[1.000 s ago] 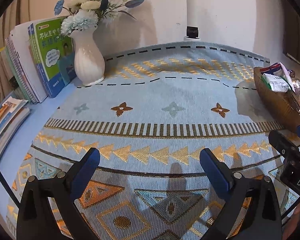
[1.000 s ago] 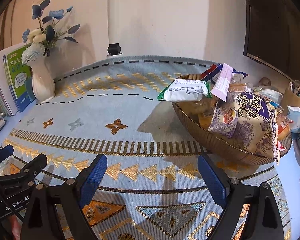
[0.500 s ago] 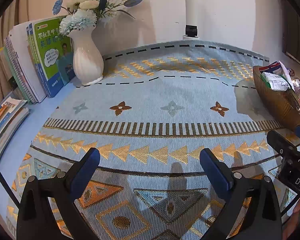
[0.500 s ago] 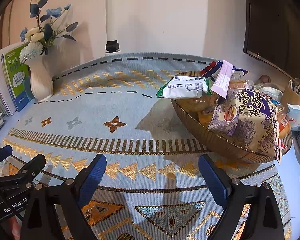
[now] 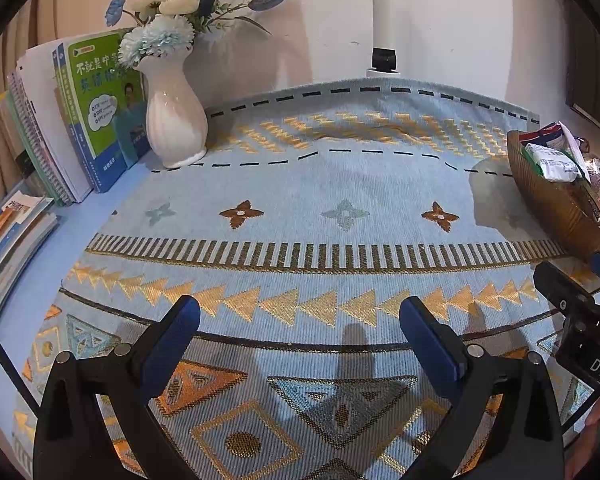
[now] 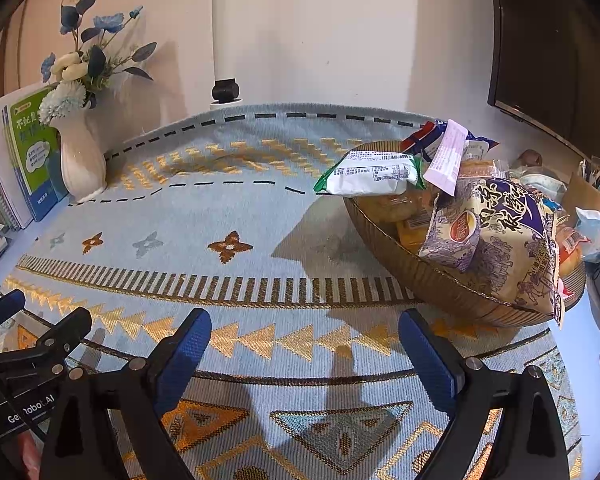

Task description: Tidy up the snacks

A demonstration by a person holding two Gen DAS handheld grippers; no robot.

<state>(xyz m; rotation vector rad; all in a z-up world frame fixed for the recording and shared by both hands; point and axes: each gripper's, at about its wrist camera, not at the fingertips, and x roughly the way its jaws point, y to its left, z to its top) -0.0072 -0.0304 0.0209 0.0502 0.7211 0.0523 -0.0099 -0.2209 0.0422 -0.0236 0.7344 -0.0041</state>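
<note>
Woven basket (image 6: 440, 280), right of frame, stays heaped with snacks (image 6: 496, 248); both claws (image 5: 300, 328) (image 6: 304, 336) remain wide, empty, barely shifted.

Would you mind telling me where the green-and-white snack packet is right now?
In the right wrist view, the green-and-white snack packet lies on the far left rim of the brown basket, right of centre, beside a pink-white packet.

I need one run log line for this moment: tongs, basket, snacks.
left tongs: open, holding nothing | right tongs: open, holding nothing | basket: on patterned cloth, heaped with snack packets | purple bag: overhangs rim
</note>
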